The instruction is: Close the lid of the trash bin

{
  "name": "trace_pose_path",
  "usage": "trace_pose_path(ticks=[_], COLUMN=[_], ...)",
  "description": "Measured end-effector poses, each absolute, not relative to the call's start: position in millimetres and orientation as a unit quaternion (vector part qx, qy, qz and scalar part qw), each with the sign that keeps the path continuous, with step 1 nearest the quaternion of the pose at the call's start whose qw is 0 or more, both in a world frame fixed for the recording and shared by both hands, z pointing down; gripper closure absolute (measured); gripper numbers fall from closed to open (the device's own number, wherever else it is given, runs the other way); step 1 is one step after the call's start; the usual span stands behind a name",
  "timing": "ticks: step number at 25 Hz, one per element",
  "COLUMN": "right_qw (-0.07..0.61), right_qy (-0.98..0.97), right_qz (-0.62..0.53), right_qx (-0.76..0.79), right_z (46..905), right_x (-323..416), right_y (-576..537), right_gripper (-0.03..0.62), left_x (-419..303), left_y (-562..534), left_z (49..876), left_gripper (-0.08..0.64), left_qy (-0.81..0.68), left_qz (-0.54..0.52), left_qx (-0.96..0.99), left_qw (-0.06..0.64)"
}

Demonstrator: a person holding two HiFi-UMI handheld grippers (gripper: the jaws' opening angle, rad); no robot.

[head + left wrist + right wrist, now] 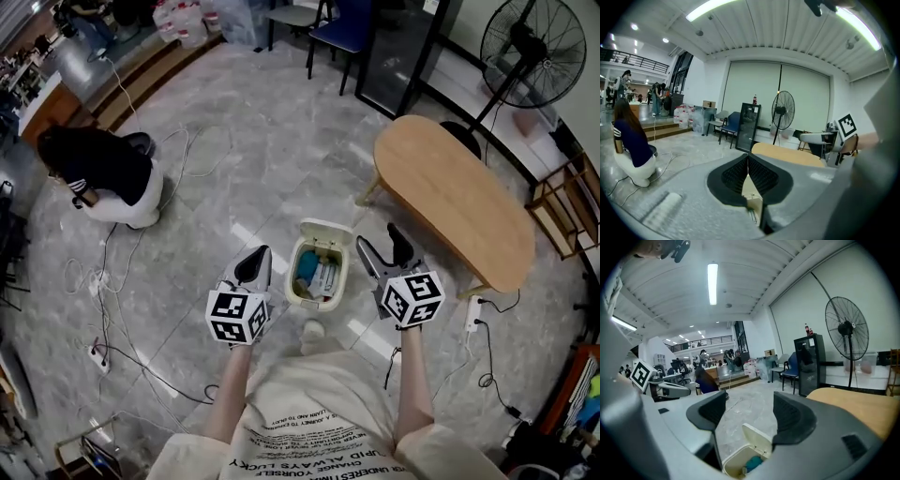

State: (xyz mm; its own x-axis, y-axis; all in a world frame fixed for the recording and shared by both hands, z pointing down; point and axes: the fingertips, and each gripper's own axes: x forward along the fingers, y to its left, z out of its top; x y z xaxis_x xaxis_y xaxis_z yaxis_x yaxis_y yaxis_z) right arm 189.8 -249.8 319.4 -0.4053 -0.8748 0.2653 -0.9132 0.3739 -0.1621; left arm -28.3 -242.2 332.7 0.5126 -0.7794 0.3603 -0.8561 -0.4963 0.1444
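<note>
Upside-down print is seen on the person's cream shirt [323, 422]; "LUCKY" and "CHANGE YOURSELF" can be made out, while the rest is too small to be read. The trash bin [292, 286] is found on the grey floor [234, 169], between the two grippers. It is small and cream, its lid [323, 231] is tipped back and open, and blue and white rubbish is shown inside. The left gripper [260, 253] is held just beside it, its fingers pressed together on nothing. The right gripper [380, 242] is held at the other side, its fingers spread and empty.
</note>
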Motion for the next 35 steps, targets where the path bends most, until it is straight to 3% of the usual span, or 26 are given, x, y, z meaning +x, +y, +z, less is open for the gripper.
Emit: trace_pose_path(ticks=[11, 28, 35], right_qw=[0.188, 0.363, 0.456], right_qy=[-0.837, -0.835, -0.821], right_qz=[0.143, 0.084, 0.01], right_qx=[0.493, 0.405, 0.343], right_z=[414.8, 537.9, 568.2], right_x=[162.0, 125.4, 119.5], right_y=[-309.9, -340.4, -331.9], right_gripper=[0.29, 0.29, 0.29], left_x=[-25.7, 2.4, 2.1], left_y=[-273.3, -302.5, -293.7], left_z=[420.3, 531.6, 552.6], left_gripper=[0.537, 0.537, 0.537], left_qy=[-0.45, -0.388, -0.371], left_qz=[0.207, 0.212, 0.219], left_qx=[0.843, 0.853, 0.857], left_qw=[0.211, 0.278, 0.283])
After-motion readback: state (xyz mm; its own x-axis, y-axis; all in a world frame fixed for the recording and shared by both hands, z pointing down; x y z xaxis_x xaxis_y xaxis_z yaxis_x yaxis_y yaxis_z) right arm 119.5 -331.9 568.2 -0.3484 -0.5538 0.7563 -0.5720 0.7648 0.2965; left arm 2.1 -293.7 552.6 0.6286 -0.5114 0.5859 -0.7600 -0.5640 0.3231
